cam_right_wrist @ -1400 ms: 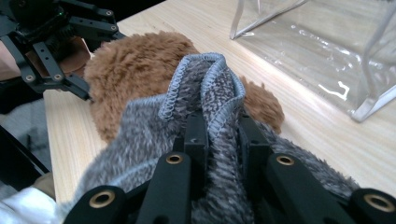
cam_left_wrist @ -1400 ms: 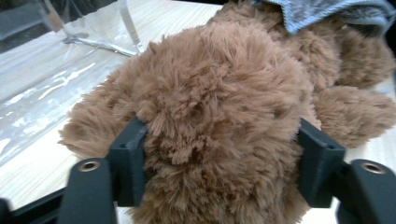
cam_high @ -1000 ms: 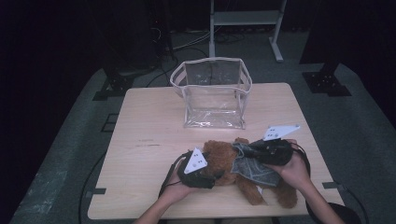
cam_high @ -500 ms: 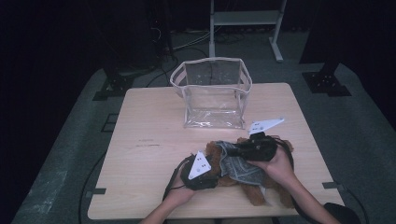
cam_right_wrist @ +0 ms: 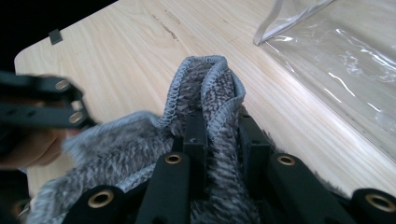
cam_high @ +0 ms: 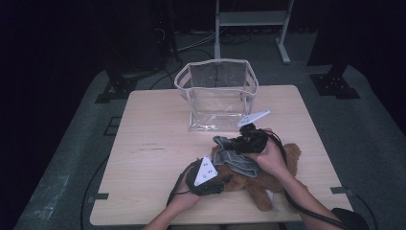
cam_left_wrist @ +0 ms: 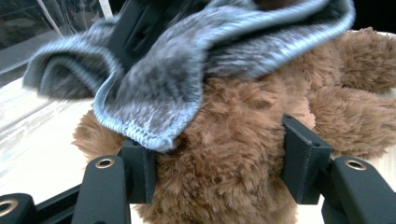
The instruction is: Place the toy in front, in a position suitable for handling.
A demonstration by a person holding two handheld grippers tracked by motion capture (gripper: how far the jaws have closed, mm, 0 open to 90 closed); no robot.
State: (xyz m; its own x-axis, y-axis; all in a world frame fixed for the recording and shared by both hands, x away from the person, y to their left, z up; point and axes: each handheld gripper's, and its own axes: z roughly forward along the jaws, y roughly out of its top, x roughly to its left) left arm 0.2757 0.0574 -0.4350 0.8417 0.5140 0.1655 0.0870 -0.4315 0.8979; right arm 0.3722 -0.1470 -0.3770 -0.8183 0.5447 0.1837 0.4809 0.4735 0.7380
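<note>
A brown plush bear (cam_high: 268, 179) lies near the table's front right. A grey knitted cloth (cam_high: 230, 155) drapes over it. My left gripper (cam_high: 218, 182) holds the bear's body (cam_left_wrist: 219, 158) between its jaws, which press into the fur on both sides. My right gripper (cam_high: 242, 141) is shut on a fold of the grey cloth (cam_right_wrist: 205, 107) and holds it lifted above the bear, toward the clear bag. In the left gripper view the cloth (cam_left_wrist: 177, 70) hangs over the bear's top. The bear's head is hidden under it.
A clear plastic bag (cam_high: 218, 93) with white trim stands open at the table's back middle, just beyond my right gripper. Bare wooden tabletop (cam_high: 153, 139) lies to the left. The table's front edge runs close under both hands.
My right gripper has moved left and away from the person, pulling the grey cloth up off the bear. The left gripper has stayed on the bear.
</note>
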